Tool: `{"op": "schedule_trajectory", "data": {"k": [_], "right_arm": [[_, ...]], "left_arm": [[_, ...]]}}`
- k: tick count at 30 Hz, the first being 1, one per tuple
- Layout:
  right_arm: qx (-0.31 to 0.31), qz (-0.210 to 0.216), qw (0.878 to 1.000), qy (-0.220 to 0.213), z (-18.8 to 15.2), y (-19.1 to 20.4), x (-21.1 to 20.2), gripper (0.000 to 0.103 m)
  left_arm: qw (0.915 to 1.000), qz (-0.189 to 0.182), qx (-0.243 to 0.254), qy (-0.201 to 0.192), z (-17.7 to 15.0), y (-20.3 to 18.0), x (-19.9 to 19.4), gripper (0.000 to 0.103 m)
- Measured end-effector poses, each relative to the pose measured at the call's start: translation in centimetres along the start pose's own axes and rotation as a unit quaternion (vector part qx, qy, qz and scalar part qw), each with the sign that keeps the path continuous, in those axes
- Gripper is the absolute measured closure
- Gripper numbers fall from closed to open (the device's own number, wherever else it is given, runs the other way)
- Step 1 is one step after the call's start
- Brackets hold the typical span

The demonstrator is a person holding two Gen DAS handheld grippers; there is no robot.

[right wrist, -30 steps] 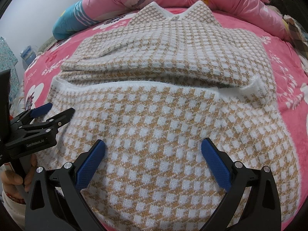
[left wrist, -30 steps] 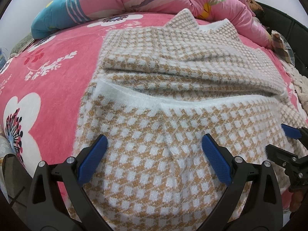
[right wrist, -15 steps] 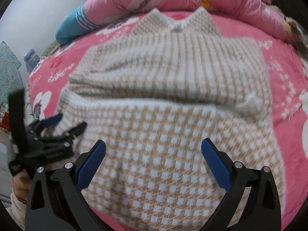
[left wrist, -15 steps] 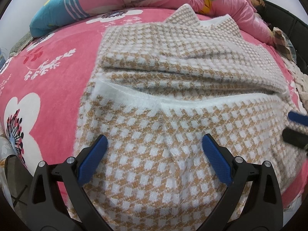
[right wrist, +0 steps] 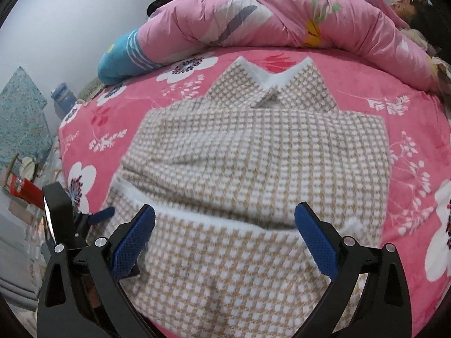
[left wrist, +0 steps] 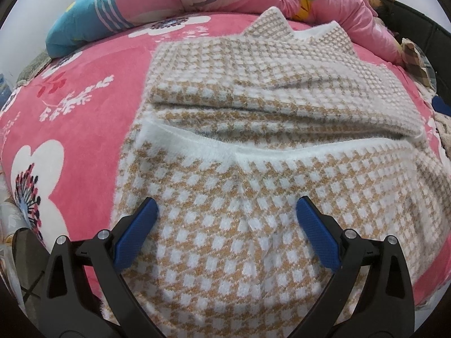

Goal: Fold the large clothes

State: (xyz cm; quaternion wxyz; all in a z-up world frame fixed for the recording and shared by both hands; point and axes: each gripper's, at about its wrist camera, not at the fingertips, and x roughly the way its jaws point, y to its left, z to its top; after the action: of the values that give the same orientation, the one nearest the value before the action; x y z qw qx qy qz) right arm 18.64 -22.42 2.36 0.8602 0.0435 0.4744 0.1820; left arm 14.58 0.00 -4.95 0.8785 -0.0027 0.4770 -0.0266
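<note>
Two grippers over one big garment. The houndstooth knit sweater, tan and white, lies flat on the pink floral bedspread, its long axis running from the near edge of the bed to the far side, its white-lined collar pointing away toward the far end. Beyond the collar a pink quilt is heaped across the far side of the bed, with a teal striped patch at its left end.

The near part of the sweater is turned up over the body, and its fuzzy white hem runs left to right across the middle of the garment. Sleeve layers lie stacked just beyond that hem.

The left gripper hangs above the near folded panel, blue pads spread wide, nothing between them. Whether the tips touch the knit, I can't tell. The right gripper sits higher over the hem line, also fully spread and empty. In its view the left gripper shows at the sweater's left near edge, one blue tip poking toward the fabric.

Off the bed's far left stands a blue water jug.
</note>
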Motion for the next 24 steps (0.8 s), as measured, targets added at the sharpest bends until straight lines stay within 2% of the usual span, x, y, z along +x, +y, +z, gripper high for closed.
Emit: {"op": "schedule_trajectory", "data": {"k": [10, 24], "right_arm": [[0.008, 0.007, 1.000, 0.001, 1.5, -0.4, 0.1, 0.007], [0.001, -0.001, 1.000, -0.004, 3.1, -1.0, -0.6, 0.007]], "left_arm": [[0.9993, -0.003, -0.007, -0.036, 1.8, 1.0, -3.1, 0.007], [0.9989, -0.004, -0.014, -0.045, 7.3, 1.5, -2.3, 0.007]]}}
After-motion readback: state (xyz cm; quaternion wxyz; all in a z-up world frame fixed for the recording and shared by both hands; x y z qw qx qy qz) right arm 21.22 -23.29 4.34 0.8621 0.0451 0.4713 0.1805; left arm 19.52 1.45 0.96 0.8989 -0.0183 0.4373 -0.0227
